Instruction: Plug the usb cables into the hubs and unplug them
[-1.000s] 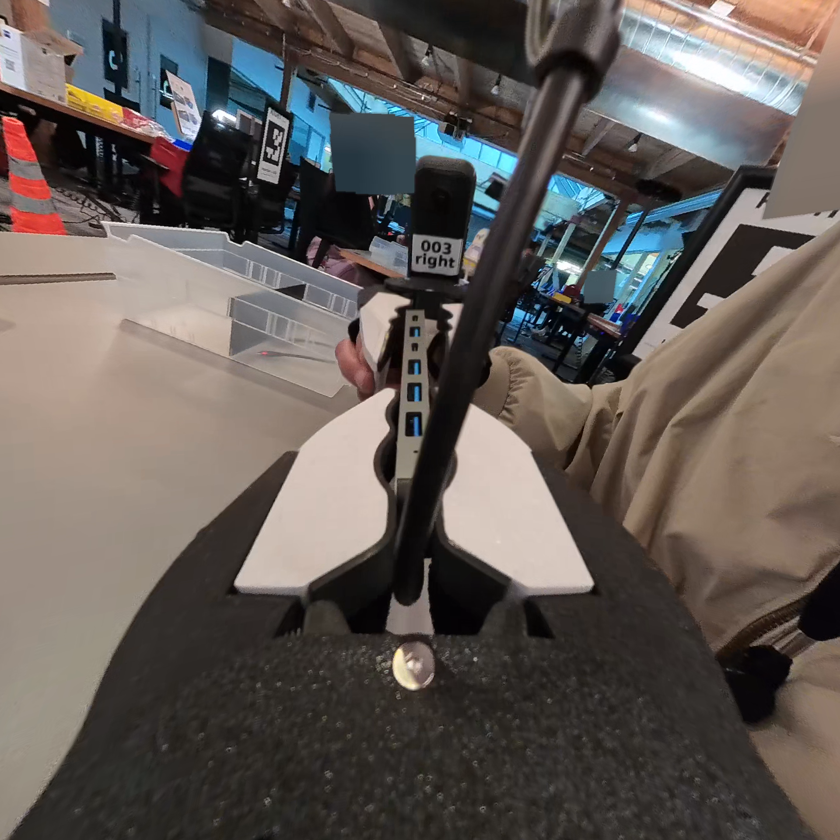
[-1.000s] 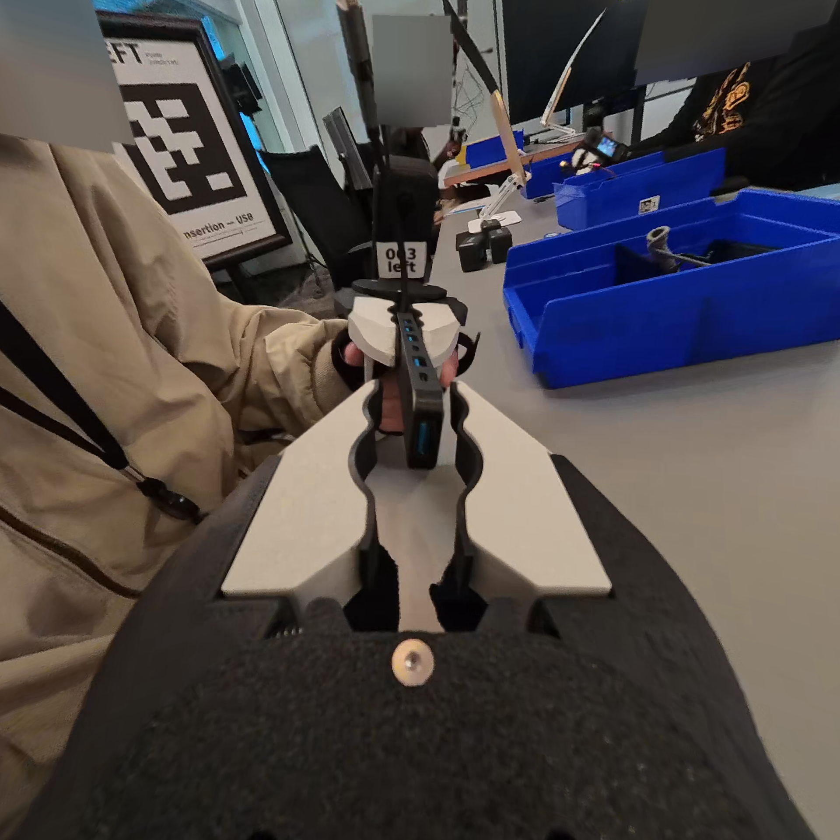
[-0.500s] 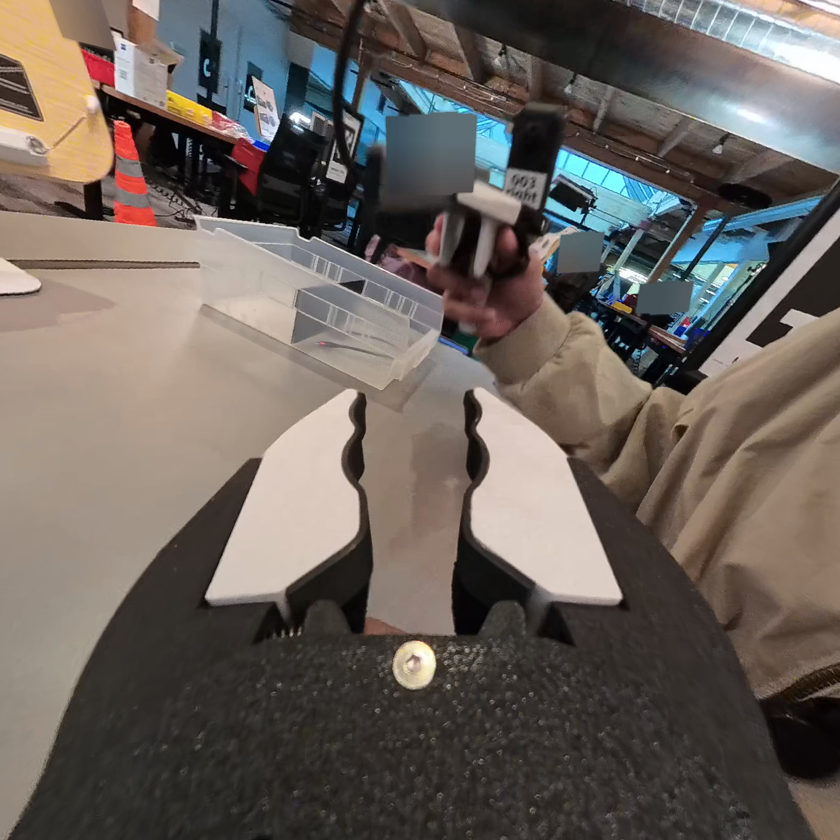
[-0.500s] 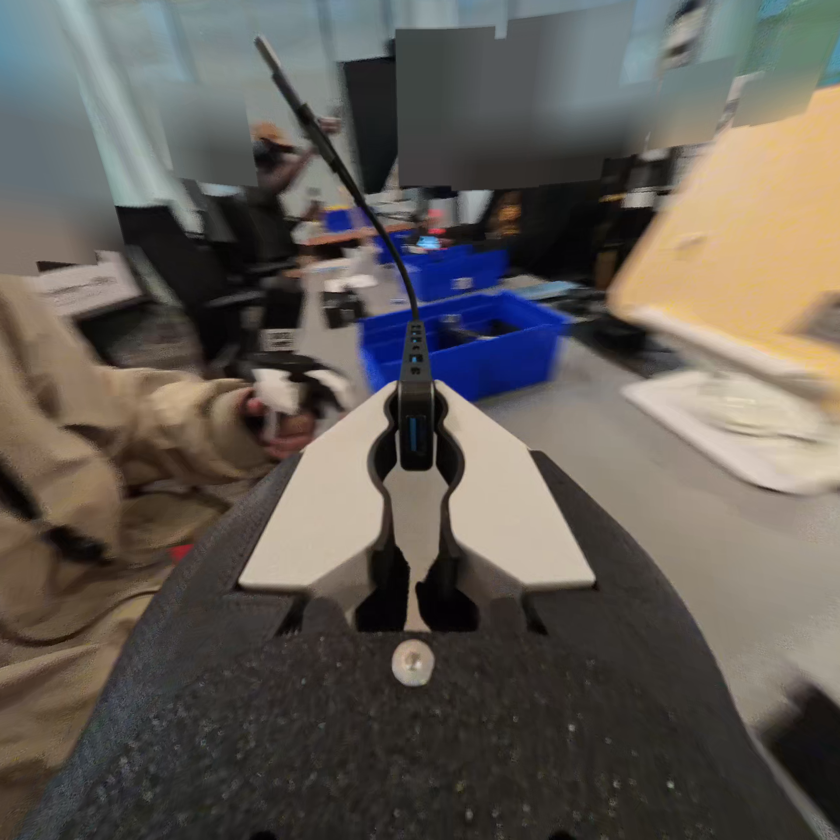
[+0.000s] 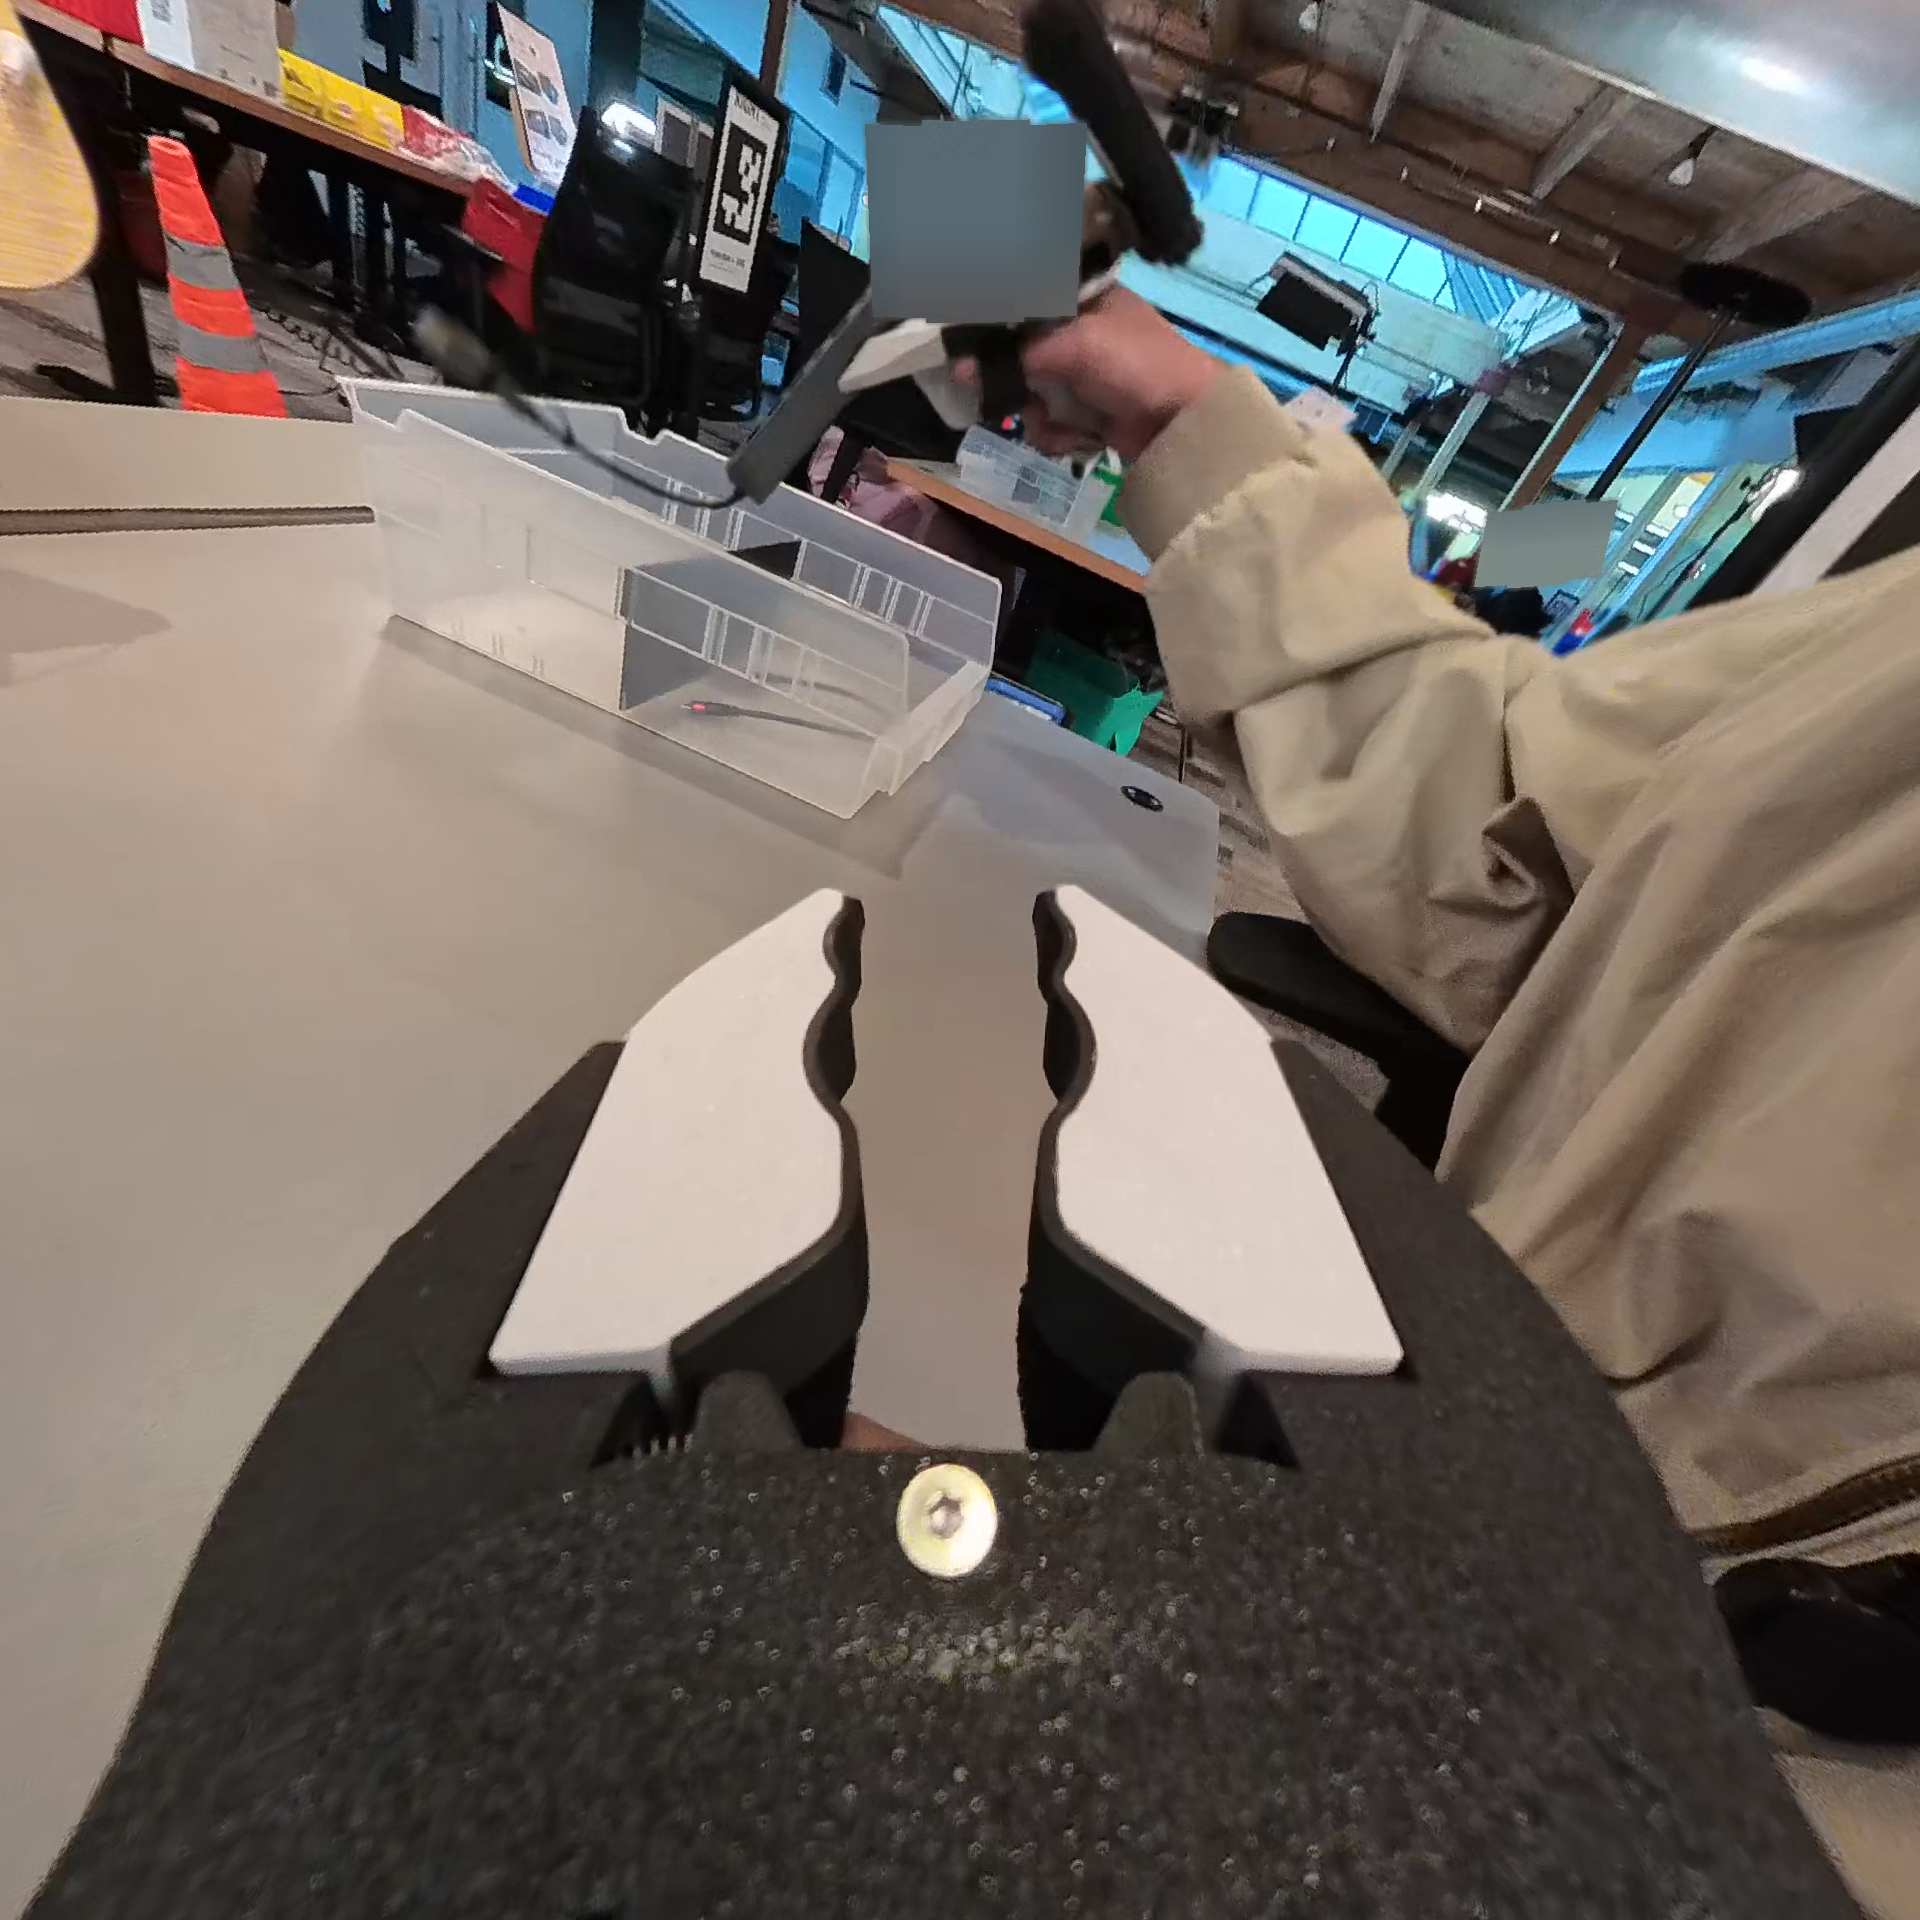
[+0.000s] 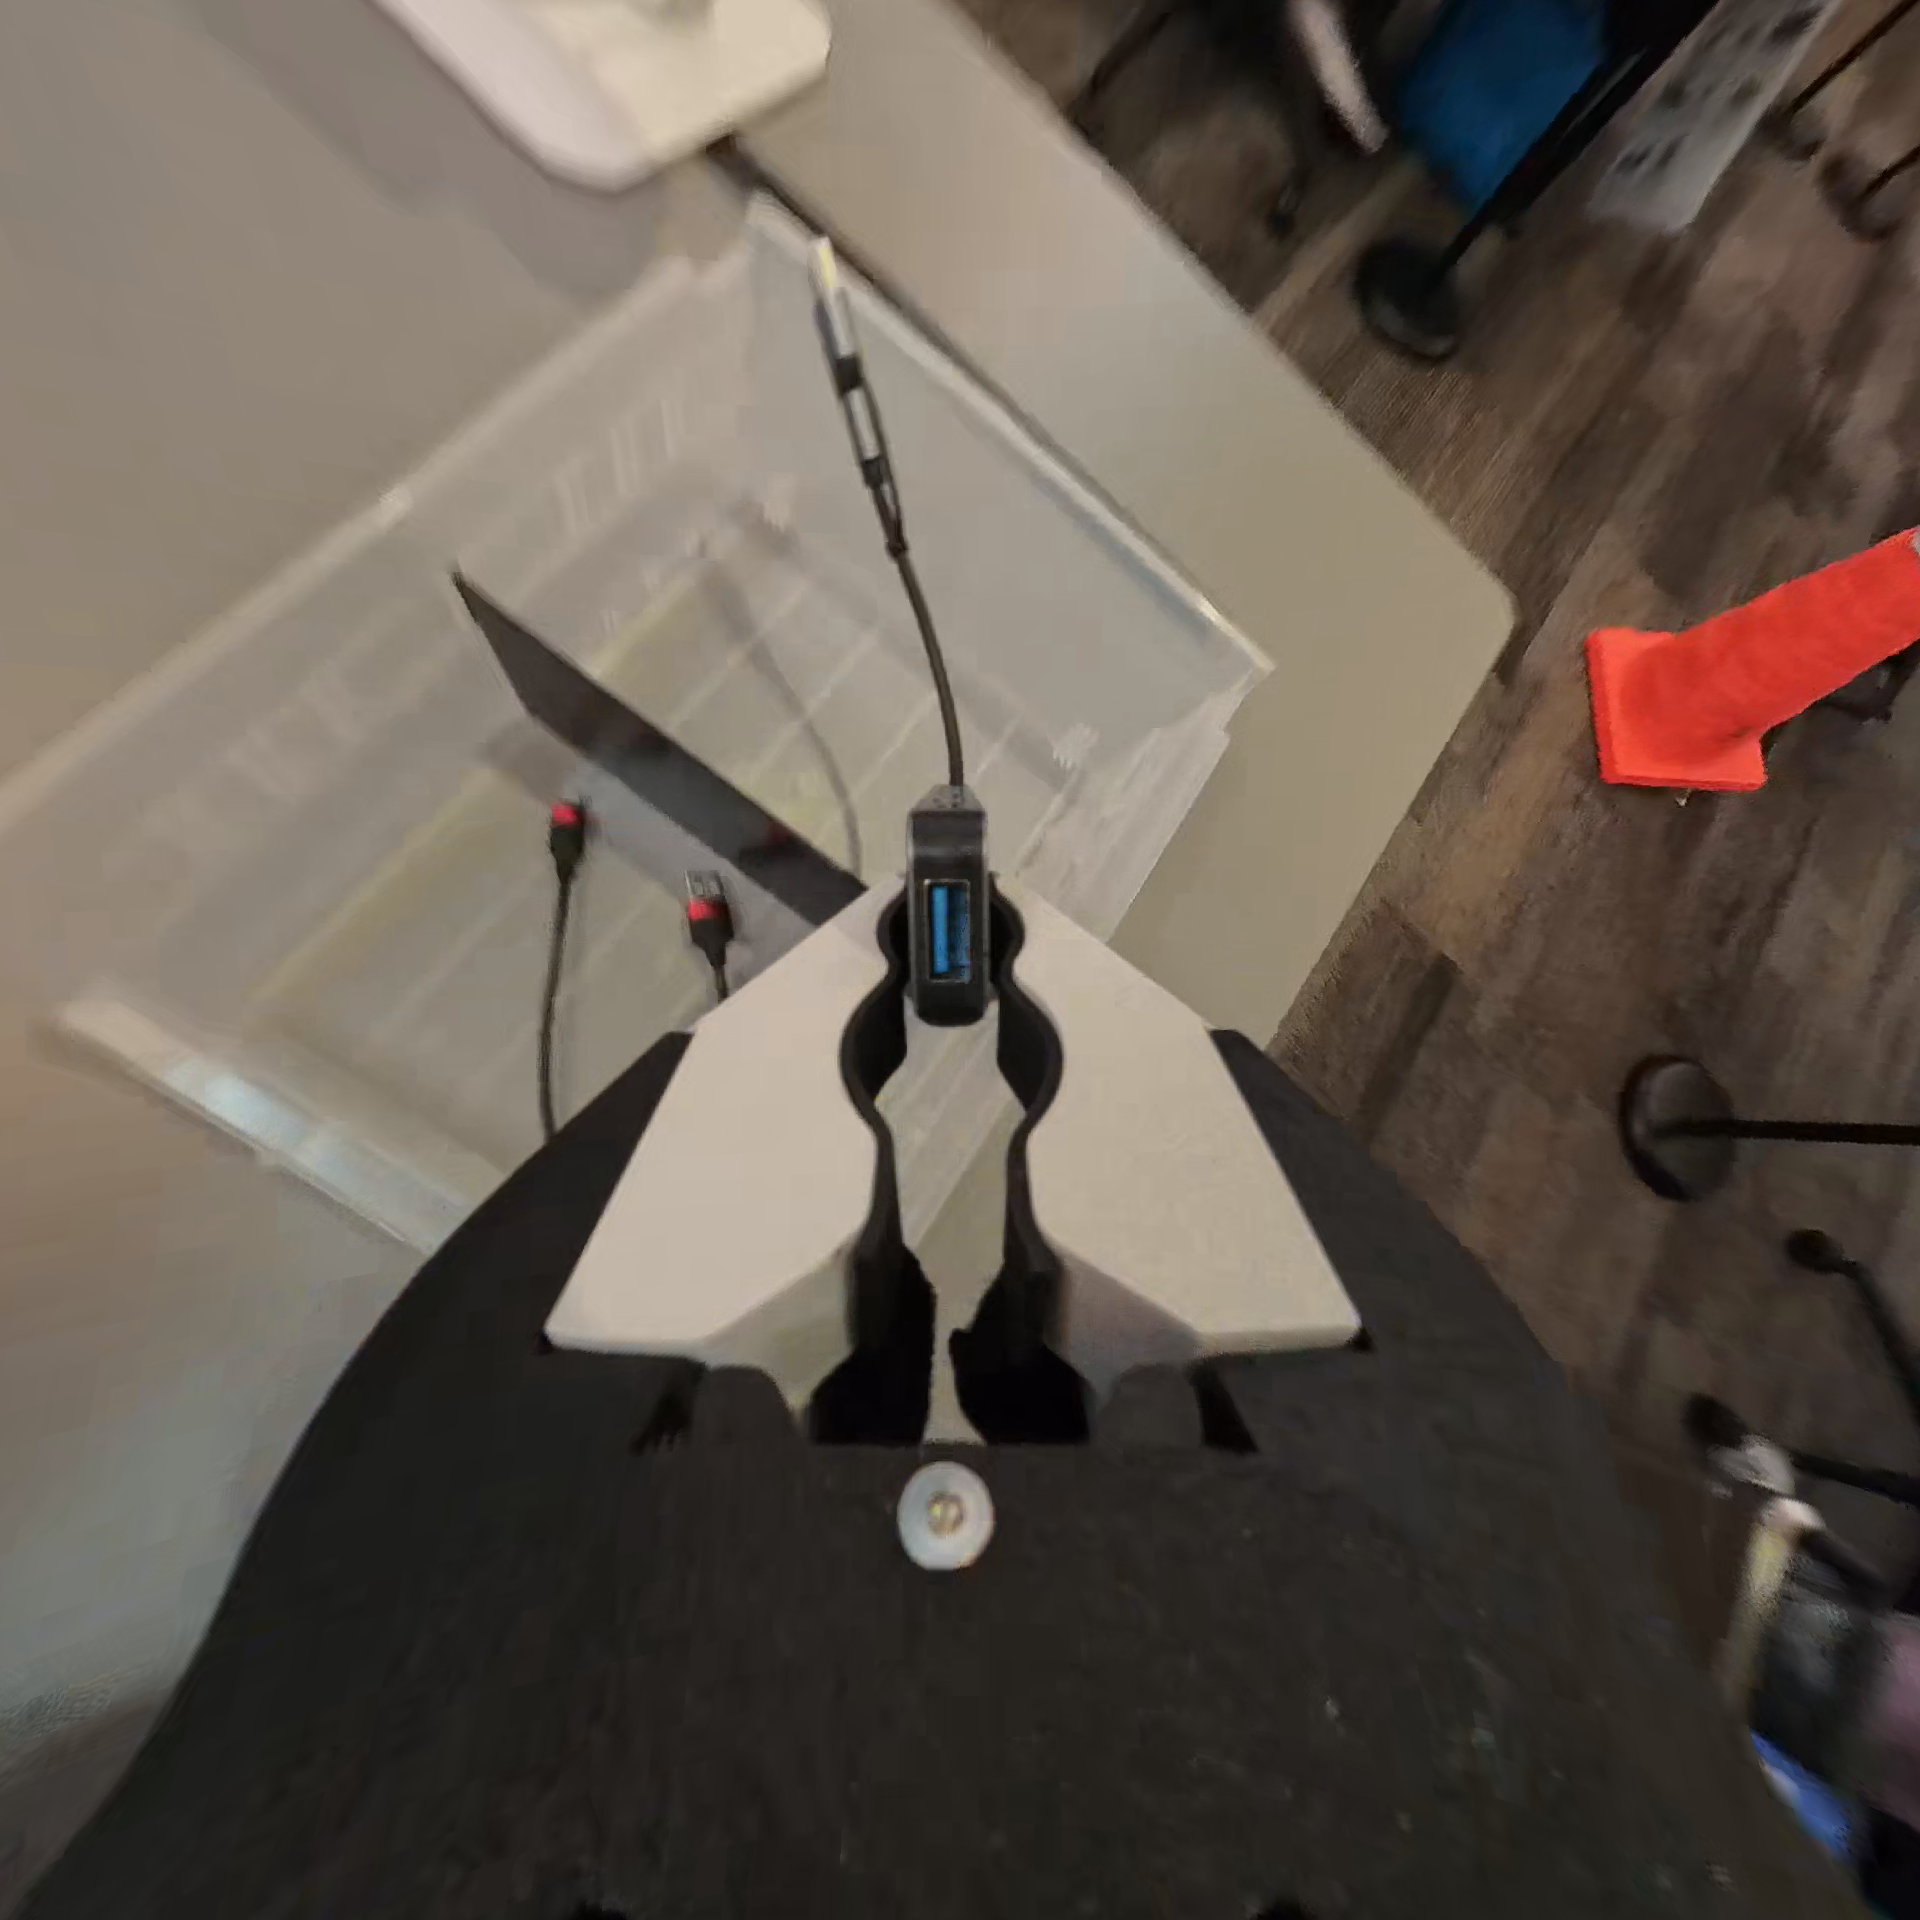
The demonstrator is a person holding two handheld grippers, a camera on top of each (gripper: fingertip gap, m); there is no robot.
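Above the clear divided bin point(image 6: 644, 665), the right gripper point(image 6: 948, 935) clamps a slim black USB hub point(image 6: 945, 914) at its port end; its thin pigtail cable point(image 6: 925, 623) dangles over the bin; red-tipped USB cables point(image 6: 707, 925) lie inside; the left gripper point(image 5: 945, 935), near the bin on the table point(image 5: 260, 935), stands parted and empty; the hub looks light, rigid and smooth, best pinched across its flat sides.
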